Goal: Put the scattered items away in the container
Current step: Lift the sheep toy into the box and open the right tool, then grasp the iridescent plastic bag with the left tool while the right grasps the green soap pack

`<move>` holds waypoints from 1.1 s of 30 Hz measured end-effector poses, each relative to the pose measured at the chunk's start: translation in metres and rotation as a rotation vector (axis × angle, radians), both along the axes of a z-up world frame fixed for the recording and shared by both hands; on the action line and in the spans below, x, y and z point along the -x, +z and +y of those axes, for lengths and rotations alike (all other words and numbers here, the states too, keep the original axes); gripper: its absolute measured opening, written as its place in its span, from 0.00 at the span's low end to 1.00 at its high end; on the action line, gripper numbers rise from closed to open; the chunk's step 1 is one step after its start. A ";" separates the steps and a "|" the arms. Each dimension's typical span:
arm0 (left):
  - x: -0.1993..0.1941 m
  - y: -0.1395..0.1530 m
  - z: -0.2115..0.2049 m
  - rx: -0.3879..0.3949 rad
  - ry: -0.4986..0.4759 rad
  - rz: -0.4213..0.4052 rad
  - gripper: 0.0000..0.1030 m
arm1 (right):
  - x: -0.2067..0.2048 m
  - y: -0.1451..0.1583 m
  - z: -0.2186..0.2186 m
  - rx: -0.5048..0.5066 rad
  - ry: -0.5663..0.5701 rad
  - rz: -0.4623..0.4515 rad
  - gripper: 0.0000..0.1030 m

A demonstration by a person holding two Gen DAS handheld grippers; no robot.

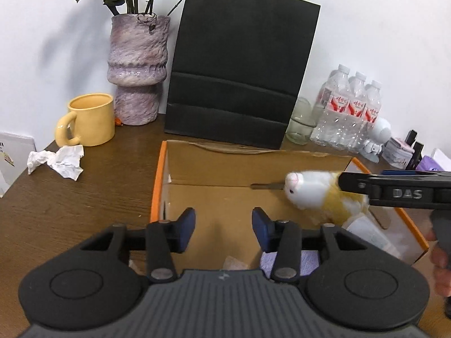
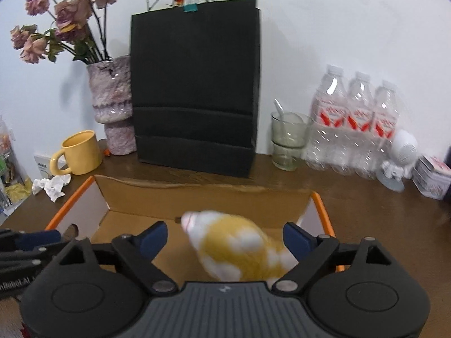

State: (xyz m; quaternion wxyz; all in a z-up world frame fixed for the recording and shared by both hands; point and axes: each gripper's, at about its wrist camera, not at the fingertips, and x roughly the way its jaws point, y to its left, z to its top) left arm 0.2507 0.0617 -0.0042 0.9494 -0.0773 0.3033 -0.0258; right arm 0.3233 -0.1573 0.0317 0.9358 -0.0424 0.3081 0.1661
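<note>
The right gripper [image 2: 224, 239] is standing spread wide, the plush toy [image 2: 239, 249] lying loose between its fingers, over the box [image 2: 321, 208]. The left gripper [image 1: 223, 225] is hovering released and empty above the box [image 1: 159, 174] on the tabletop [image 1: 70, 205].

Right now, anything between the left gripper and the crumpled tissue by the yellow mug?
Nothing visible. The crumpled tissue lies on bare tabletop left of the cardboard box; the open left gripper hovers over the box.

The plush toy [image 2: 239, 245] is motion-blurred; the right gripper [image 2: 225, 242] hides its rear, contact unclear.
</note>
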 end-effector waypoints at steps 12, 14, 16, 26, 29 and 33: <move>0.025 0.021 -0.008 0.004 0.001 -0.061 1.00 | 0.033 0.010 -0.020 -0.042 0.000 -0.001 0.90; 0.033 0.026 -0.007 0.002 0.002 -0.083 1.00 | 0.041 0.013 -0.023 -0.067 0.006 0.002 0.96; 0.041 0.031 -0.006 -0.004 -0.001 -0.098 1.00 | 0.053 0.015 -0.028 -0.087 0.016 -0.006 1.00; 0.102 0.039 0.021 -0.070 0.027 -0.140 1.00 | 0.124 0.013 -0.065 -0.073 0.041 -0.062 1.00; 0.119 0.034 0.032 -0.093 0.040 -0.136 1.00 | 0.139 0.004 -0.078 -0.058 0.034 -0.056 1.00; 0.135 0.022 0.048 -0.097 0.053 -0.110 1.00 | 0.153 -0.014 -0.089 -0.005 0.018 -0.050 1.00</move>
